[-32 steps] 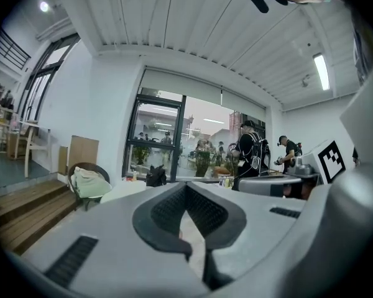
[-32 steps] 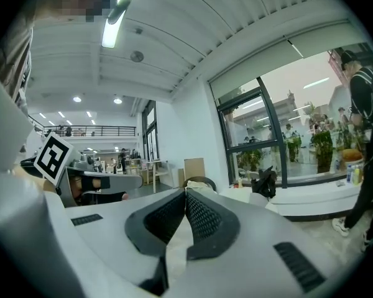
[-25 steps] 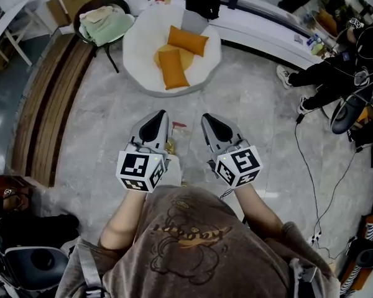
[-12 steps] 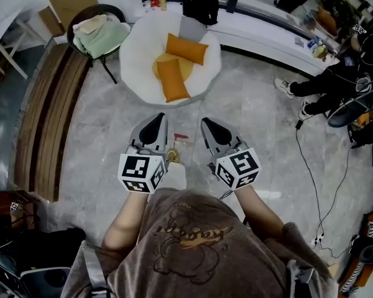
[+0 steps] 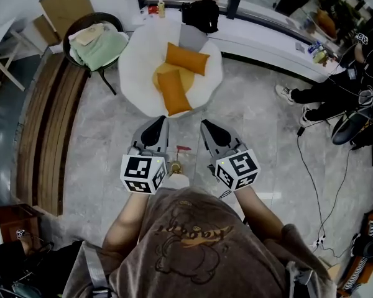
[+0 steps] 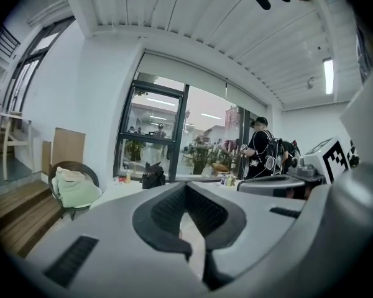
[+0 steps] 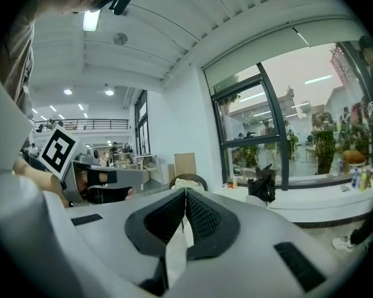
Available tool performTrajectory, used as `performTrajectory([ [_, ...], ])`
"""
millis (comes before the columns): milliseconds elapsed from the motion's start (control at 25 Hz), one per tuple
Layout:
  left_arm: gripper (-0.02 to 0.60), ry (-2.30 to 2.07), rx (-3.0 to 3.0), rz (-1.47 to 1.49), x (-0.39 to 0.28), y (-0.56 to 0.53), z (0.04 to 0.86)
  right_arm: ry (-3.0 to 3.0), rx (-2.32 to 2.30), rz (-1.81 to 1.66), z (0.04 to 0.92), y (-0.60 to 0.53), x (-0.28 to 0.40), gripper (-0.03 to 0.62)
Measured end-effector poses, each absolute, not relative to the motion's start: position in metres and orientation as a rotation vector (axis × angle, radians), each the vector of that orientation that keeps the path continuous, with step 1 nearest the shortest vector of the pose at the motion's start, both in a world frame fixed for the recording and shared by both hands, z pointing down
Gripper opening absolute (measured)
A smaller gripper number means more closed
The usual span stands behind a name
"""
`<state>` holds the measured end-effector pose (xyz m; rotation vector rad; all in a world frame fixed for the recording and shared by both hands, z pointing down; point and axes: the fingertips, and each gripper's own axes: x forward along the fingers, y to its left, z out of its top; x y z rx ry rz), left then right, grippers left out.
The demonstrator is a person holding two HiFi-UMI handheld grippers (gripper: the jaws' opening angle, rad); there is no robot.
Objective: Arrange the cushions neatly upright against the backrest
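"Ahead of your tools, the white round chair (image 5: 134, 61) sits lower in the head view than it did a second ago, so you have walked up to it. Its front rim is now just beyond the tips."

"Nothing on it has shifted, though. One orange cushion (image 5: 174, 92) lies lengthwise on the seat, pointing at you. A second orange cushion (image 5: 186, 58) lies across behind it, a yellow round cushion (image 5: 164, 74) shows between them, and a grey cushion (image 5: 191, 37) is at the back."

"Your left tool (image 5: 159, 121) and right tool (image 5: 206, 124) are both pressed together with nothing between the jaws. They're side by side and clear of the chair."

"So your approach looks nearly done and the arranging has not begun. You will likely need to part the jaws before you reach the nearest orange cushion."

"As you lean in, mind the dark chair (image 5: 68, 37) with the green cloth (image 5: 99, 45) just to the left, and the black bag (image 5: 202, 12) behind."
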<state>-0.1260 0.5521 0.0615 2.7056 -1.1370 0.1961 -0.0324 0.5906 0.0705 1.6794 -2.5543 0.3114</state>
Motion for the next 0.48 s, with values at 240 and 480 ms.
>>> performTrajectory([
  [240,0.005,-1.092,2.714,0.2,-0.121,0.502,0.069,-2.528,1.711,0.304,0.076,0.542,-0.027,0.02],
  [480,0.005,-1.046,2.721,0.212,-0.117,0.464,0.071,-2.506,1.723,0.322,0.077,0.504,-0.027,0.02],
])
